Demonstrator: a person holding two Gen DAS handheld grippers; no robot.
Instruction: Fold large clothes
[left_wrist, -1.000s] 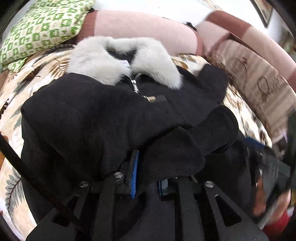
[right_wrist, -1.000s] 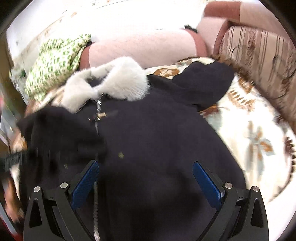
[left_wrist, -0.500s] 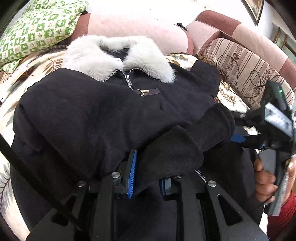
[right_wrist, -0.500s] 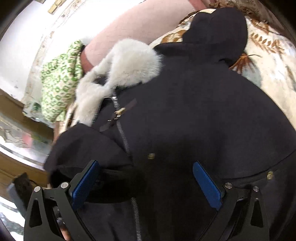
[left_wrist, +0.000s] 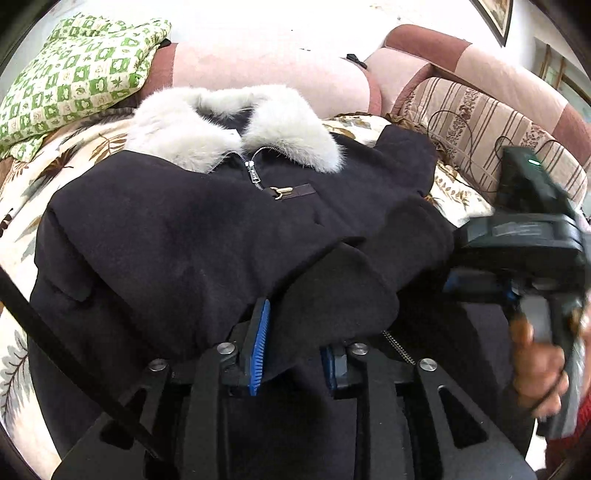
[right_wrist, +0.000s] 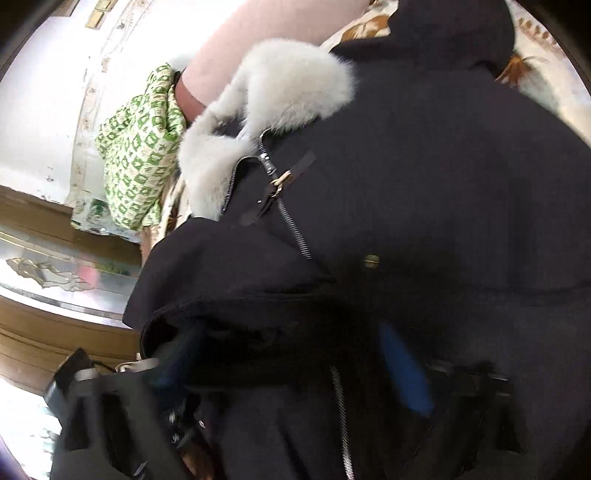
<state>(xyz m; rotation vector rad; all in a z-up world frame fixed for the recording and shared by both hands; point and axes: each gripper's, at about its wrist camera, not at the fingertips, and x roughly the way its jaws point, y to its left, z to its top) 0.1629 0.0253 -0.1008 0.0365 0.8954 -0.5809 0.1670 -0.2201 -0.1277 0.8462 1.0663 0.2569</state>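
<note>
Home living room, pink corner sofa (left_wrist: 258, 70), leaf-print cover (left_wrist: 454, 192), framed picture (left_wrist: 495, 14)

we see a sofa (left_wrist: 258, 70) w/ leaf-print cover (left_wrist: 55, 166); black coat (left_wrist: 192, 236) lies on it at centre, green-check cushion (left_wrist: 74, 81) at 10 o'clock, striped cushion (left_wrist: 487, 125) at 2.

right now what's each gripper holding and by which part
Left gripper: jaws opening around the black coat's folded sleeve cuff. Right gripper: jaws closing over coat front fabric; grip unclear, blurred.
</note>
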